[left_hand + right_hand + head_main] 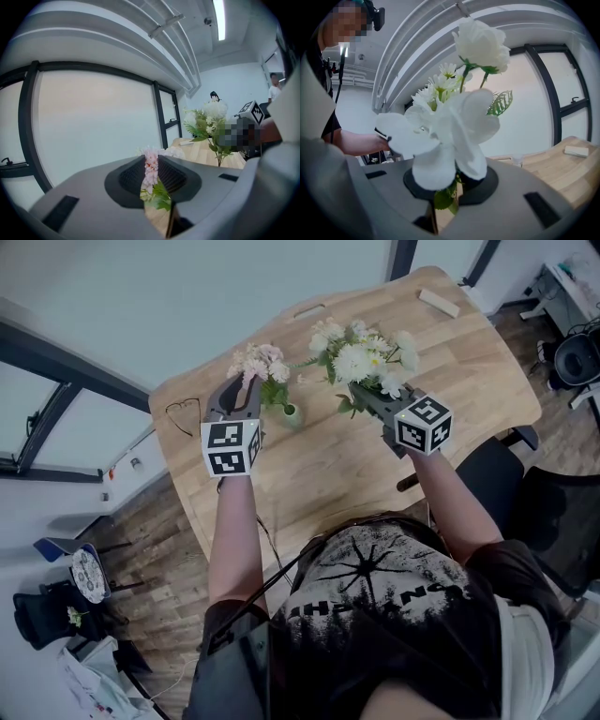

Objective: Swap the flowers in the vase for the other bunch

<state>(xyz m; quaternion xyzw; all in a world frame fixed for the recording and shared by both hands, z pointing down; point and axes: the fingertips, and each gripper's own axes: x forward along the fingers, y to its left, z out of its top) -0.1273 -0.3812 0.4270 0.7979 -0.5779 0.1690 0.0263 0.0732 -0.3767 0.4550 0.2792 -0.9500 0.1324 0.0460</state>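
- The left gripper (244,382) is held over the far left part of the wooden table (469,362), with its marker cube turned toward the person.
- In the left gripper view, its jaws are seen drawn nearly together, and the pink bunch (151,169) is pinched between them, blossoms above the pads and green leaves below.
- The pink bunch (260,362) is seen from the head view just above and to the left of the small green vase (292,414), which stands upright on the table (whether the stems reach into its mouth cannot be told).
- The right gripper (361,392) is held to the right of the vase, apart from it.
- In the right gripper view, its jaws are closed tightly on the leafy stems of the white bunch (450,131), whose large petals are spread over the pads.
- The white bunch (364,354) is carried in the air above the table, near the pink one but not touching it.
- A pair of eyeglasses (183,413) is laid at the table's left edge.
- A wooden block (439,302) is placed at the far right corner.
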